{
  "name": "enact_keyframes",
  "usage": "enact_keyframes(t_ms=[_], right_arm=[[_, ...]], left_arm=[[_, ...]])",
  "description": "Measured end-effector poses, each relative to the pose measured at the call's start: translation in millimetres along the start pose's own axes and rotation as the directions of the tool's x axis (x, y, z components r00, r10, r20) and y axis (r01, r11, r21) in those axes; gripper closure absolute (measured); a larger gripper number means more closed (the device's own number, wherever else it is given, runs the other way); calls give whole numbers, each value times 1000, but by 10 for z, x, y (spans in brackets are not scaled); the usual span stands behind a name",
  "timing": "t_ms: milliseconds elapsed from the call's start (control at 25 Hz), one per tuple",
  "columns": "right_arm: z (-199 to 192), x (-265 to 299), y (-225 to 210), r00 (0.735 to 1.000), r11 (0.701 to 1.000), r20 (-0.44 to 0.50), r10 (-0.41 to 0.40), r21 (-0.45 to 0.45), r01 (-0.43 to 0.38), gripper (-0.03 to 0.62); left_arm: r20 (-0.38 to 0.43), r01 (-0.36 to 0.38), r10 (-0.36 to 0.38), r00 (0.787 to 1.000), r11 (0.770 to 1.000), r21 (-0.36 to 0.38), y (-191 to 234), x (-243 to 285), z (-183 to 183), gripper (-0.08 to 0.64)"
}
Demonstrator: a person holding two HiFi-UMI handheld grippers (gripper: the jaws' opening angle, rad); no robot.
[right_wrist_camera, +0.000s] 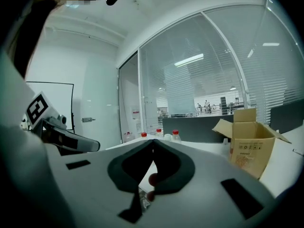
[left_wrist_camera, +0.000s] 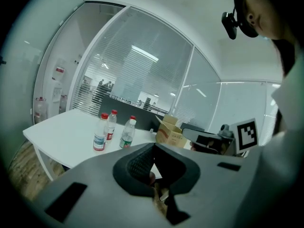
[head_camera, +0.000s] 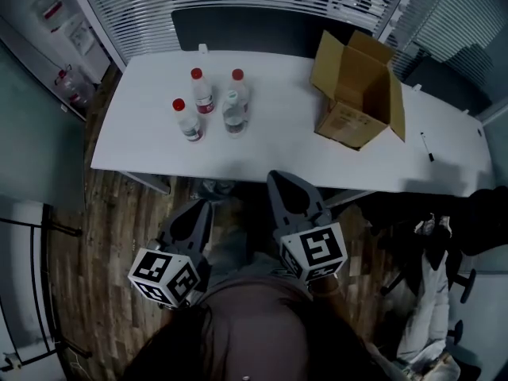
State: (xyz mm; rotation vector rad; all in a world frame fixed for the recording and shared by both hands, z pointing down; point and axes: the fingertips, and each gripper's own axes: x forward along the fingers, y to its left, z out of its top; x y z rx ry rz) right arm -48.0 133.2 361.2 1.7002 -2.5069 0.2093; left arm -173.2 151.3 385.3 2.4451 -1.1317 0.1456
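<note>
The left gripper (head_camera: 202, 207) has its jaws pressed together at the tips with nothing between them, as the left gripper view shows. The right gripper (head_camera: 277, 178) is the same: its tips meet and it carries nothing. Both are held low in front of the person, side by side and a little apart, over the wooden floor (head_camera: 103, 228). They point towards the near edge of the white table (head_camera: 294, 145), and the right one reaches slightly farther. Neither touches anything. Beyond them, on the left half of the table, stands a close group of four upright bottles. The near-left bottle (head_camera: 189, 123) has a red cap and the far-left bottle (head_camera: 203, 94) stands just behind it. The pale-capped bottle (head_camera: 232, 115) stands to their right, with the far-right bottle (head_camera: 240, 87) right behind it. The bottles are well apart from both grippers. Farther right on the table sits an open cardboard box (head_camera: 348, 119), its flaps up and its mouth tipped towards the right. A dark pen (head_camera: 427, 146) lies near the table's right end.
</note>
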Motion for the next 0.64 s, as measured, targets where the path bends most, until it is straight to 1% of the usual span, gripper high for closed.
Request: enact_keyframes(t_ms=[360,480,640], right_arm=[[-71,-275,60,1000,999,-24,-2,-43,1,569],[-119,-380,89,1000,999,-29,-9,-42,8,569],[-224,-532,152,1000,1000,-30,-5,-26,4,569]], left_arm=[[0,-26,26,1000,1000,18,-218,-193,-153,552],[-8,-34,34,999,999,30,-297,-269,-253,552],[-12,-23,23,1000,1000,17,-431,-399,-391,552]])
